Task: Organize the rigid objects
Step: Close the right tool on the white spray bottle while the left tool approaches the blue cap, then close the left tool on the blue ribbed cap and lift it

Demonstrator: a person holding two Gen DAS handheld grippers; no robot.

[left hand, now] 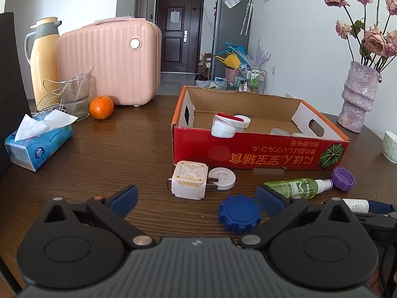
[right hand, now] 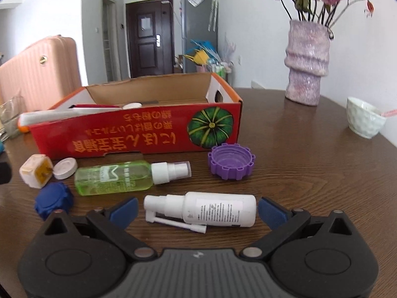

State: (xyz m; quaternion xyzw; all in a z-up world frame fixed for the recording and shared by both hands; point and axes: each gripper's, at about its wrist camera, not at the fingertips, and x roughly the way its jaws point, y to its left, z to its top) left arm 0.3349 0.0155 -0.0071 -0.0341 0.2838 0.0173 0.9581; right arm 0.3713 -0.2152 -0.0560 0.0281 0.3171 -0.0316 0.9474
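Observation:
A red cardboard box (left hand: 258, 152) stands open on the brown table, with white jars (left hand: 223, 126) inside; it also shows in the right wrist view (right hand: 139, 134). In front of it lie a white cube plug (left hand: 189, 180), a white round disc (left hand: 222, 178), a blue cap (left hand: 239, 213), a green spray bottle (right hand: 114, 177), a purple cap (right hand: 232, 161) and a white spray bottle (right hand: 211, 211). My left gripper (left hand: 196, 200) is open, with the blue cap near its right finger. My right gripper (right hand: 197, 211) is open with the white spray bottle lying between its fingers.
A pink case (left hand: 109, 64), a yellow thermos (left hand: 44, 62), a glass (left hand: 75, 98), an orange (left hand: 101, 107) and a tissue pack (left hand: 37, 144) stand at the left. A vase of dried roses (right hand: 307, 62) and a white bowl (right hand: 364, 118) stand at the right.

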